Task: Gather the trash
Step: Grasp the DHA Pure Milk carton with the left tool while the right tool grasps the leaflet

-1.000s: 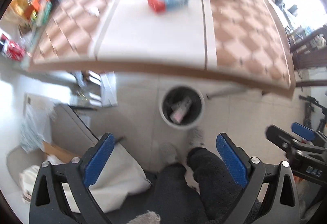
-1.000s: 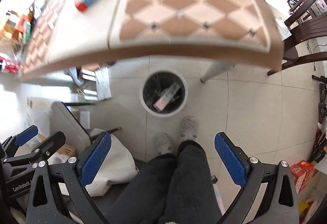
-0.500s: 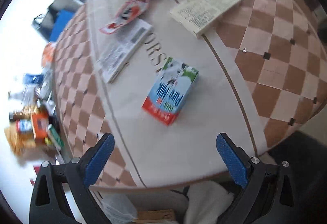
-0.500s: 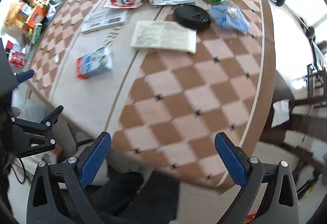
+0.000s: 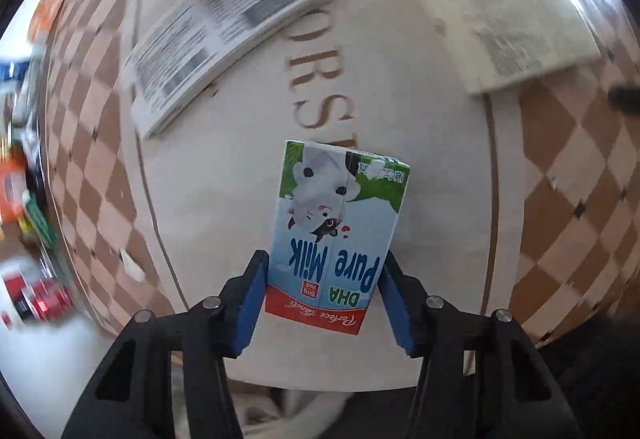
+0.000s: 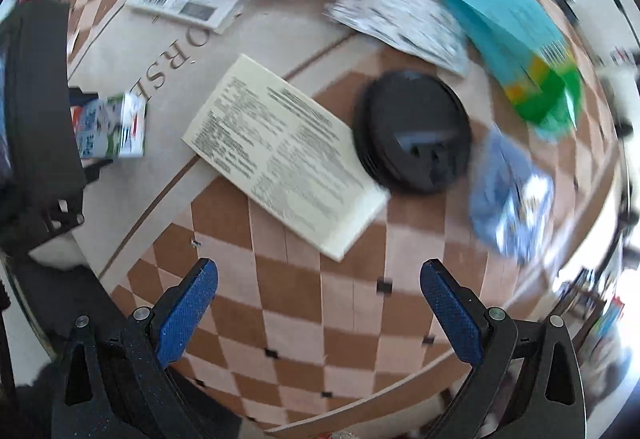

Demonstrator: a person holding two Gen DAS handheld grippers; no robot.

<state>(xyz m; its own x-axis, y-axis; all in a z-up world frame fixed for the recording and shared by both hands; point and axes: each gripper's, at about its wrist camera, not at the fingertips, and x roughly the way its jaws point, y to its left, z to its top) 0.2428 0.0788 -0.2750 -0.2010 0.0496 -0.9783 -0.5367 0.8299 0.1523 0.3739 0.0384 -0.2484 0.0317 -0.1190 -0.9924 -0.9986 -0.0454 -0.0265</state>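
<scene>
Since 0.5 s ago, the left tool [image 5: 324, 295] has moved forward and its 2 blue pads now pinch the blue and white "Pure Milk" carton [image 5: 340, 227] at its near end, on the checkered beige and brown worktop [image 5: 440, 199]. Right tool [image 6: 318, 313] hangs spread wide above the cream printed leaflet [image 6: 286, 155] and black round lid [image 6: 414, 131].

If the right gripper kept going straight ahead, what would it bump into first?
Most likely the cream printed leaflet, which lies straight ahead of the open right gripper on the table. The black lid sits just beyond; depth is uncertain.
</scene>
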